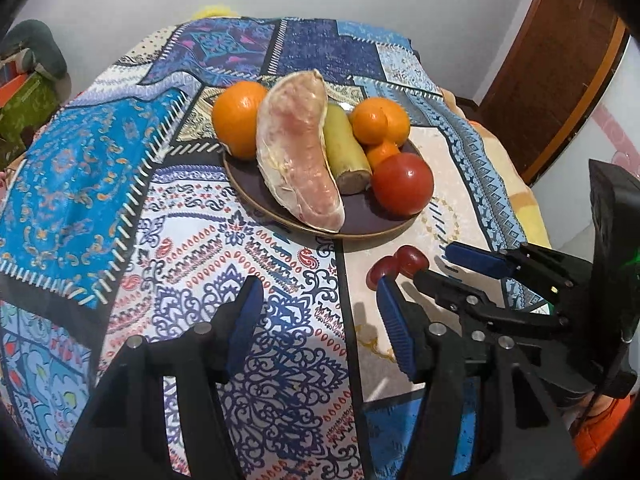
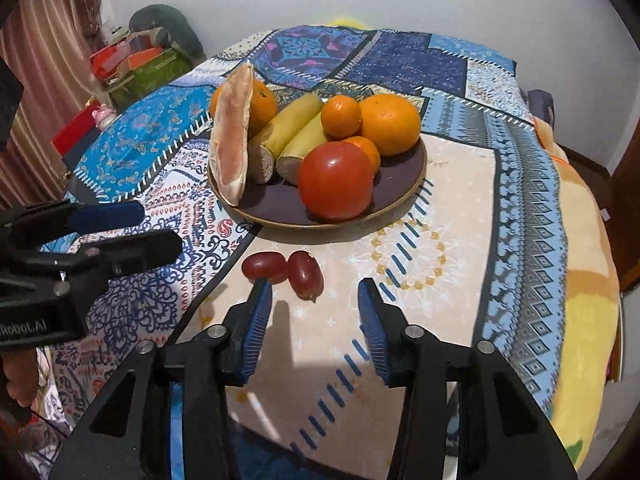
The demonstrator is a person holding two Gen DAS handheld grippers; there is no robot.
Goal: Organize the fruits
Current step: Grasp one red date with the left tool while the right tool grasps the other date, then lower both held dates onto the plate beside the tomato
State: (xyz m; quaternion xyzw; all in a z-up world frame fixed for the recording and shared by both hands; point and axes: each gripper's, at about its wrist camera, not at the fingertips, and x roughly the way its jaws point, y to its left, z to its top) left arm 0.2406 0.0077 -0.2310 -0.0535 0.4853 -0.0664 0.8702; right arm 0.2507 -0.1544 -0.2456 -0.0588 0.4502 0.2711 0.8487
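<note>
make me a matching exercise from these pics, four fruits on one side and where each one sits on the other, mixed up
Things:
1. tomato
2. pomelo segment
3. two red grapes
4. bananas

Places:
A. on the tablecloth, off the plate, just ahead of the right gripper
B. left side of the plate, standing on edge
C. front of the plate, nearest the grapes
D. middle of the plate, cut ends toward the camera

Pairs: 1-C, 2-B, 3-A, 4-D
</note>
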